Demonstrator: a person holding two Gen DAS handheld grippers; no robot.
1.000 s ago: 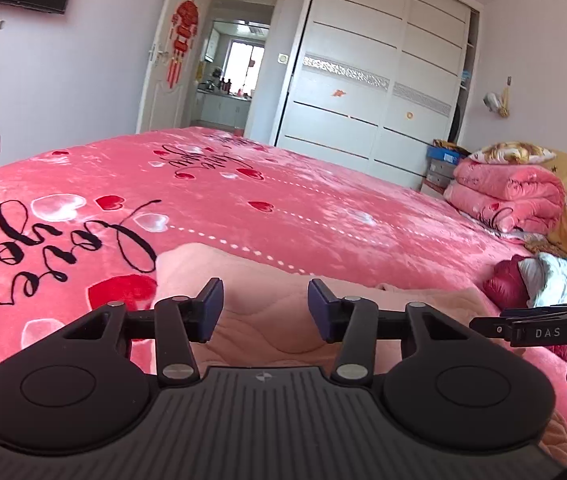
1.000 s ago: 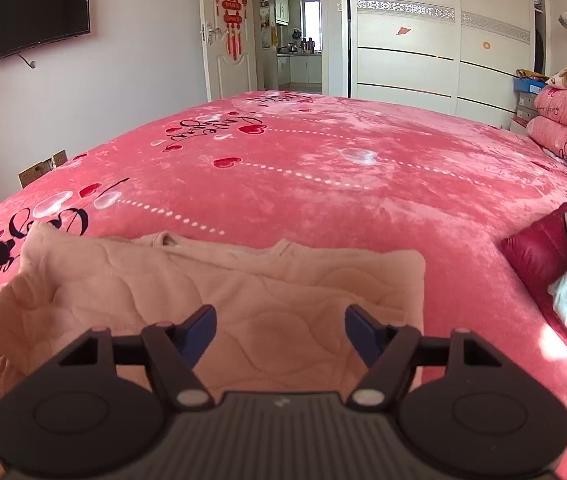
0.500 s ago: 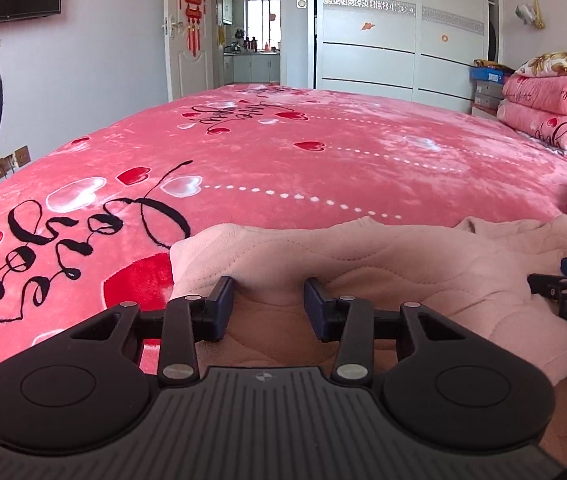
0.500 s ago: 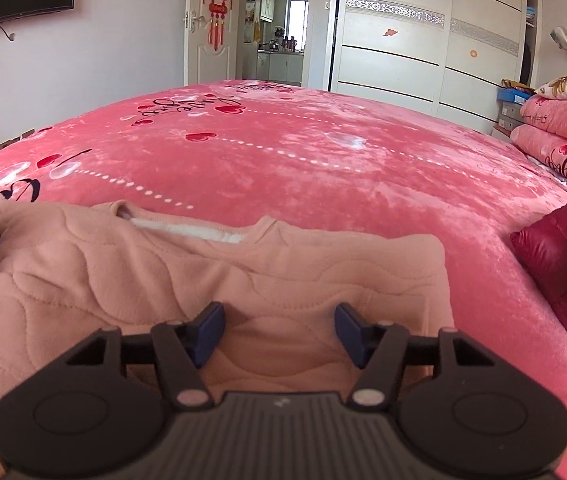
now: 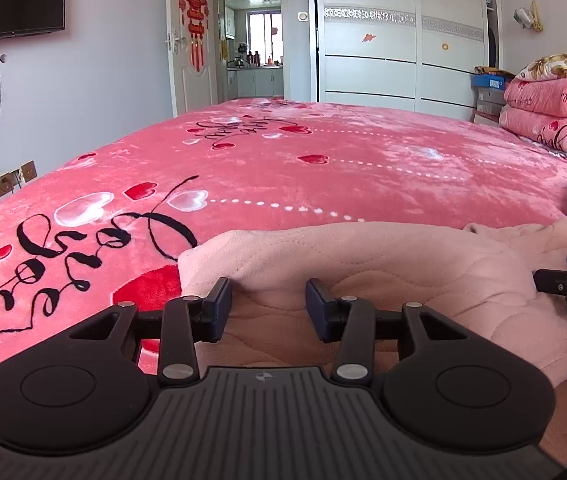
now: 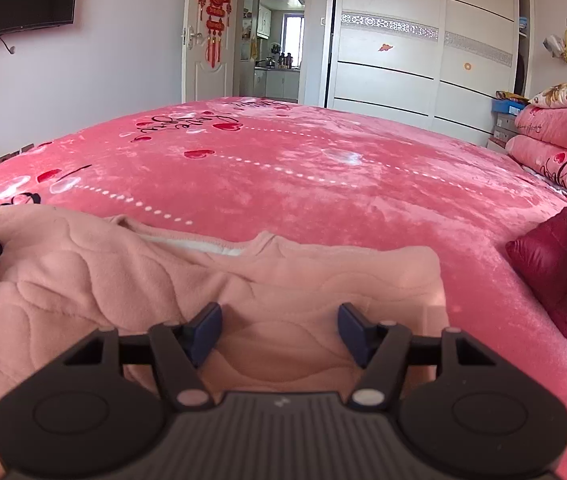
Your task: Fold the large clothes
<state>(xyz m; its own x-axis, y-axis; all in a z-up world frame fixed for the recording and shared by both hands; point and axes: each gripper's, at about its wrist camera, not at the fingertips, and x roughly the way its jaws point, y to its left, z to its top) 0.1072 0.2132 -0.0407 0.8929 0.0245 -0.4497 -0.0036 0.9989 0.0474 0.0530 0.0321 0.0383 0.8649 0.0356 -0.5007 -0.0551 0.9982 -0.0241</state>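
One bed [image 6: 323, 184] fills both views, covered by a pink heart-print blanket. On its near part lies the pink quilted fleece top [image 6: 131, 280], collar toward the far side, left portion doubled over in a thick roll. Left gripper [image 5: 268, 305]: jaws part-open, nothing pinched, fabric just beyond the tips. Right gripper [image 6: 279, 334]: jaws opening, wider than the left, fleece below and between them but not pressed. Judgement: mid-fold, hands repositioning. To do well: pinch both layers at matching edges, lift evenly, keep the hem lines parallel, and smooth the bulky left roll before the next crease, since thick fleece springs back.
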